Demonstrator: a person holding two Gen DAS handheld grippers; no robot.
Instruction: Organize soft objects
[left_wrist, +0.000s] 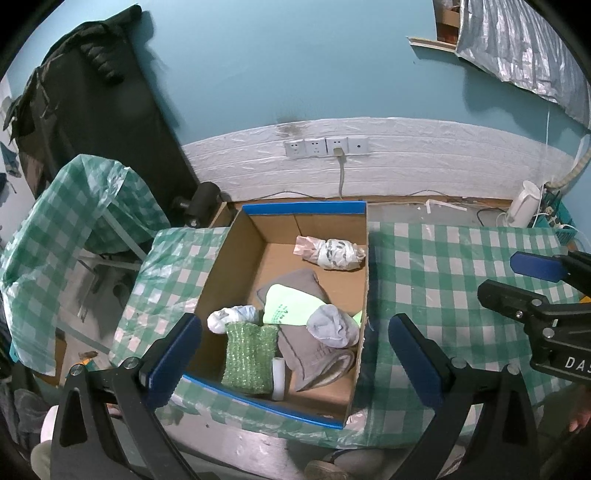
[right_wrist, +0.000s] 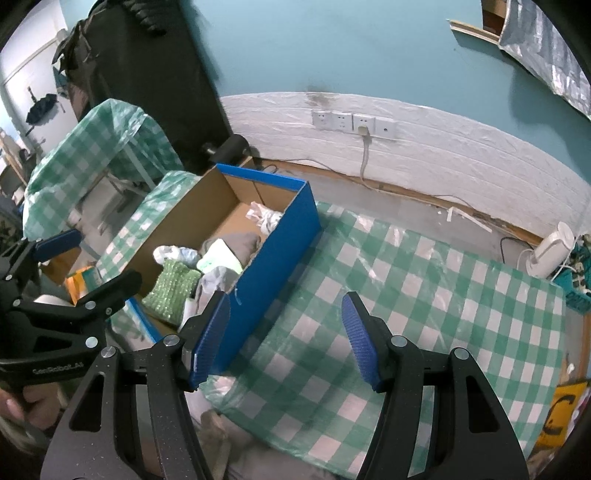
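Observation:
A blue-edged cardboard box (left_wrist: 306, 208) stands on the green checked tablecloth (left_wrist: 450, 266). Inside lie a green knitted cloth (left_wrist: 248, 356), a grey cloth (left_wrist: 314, 354), a pale green insole (left_wrist: 291, 304), a grey sock ball (left_wrist: 332, 326), a white sock ball (left_wrist: 231, 317) and a patterned bundle (left_wrist: 332, 253). My left gripper (left_wrist: 295, 354) is open and empty above the box's near end. My right gripper (right_wrist: 284, 339) is open and empty over the cloth right of the box (right_wrist: 273, 251); it also shows in the left wrist view (left_wrist: 517, 284). The left gripper shows in the right wrist view (right_wrist: 88, 258).
A white wall strip with sockets (left_wrist: 327, 146) and a plugged cable runs behind the table. A white appliance (left_wrist: 522, 203) stands at the far right. A second checked-covered table (left_wrist: 74, 206) and a dark cabinet (left_wrist: 103, 122) stand left. A yellow item (right_wrist: 563, 413) lies at the table's right edge.

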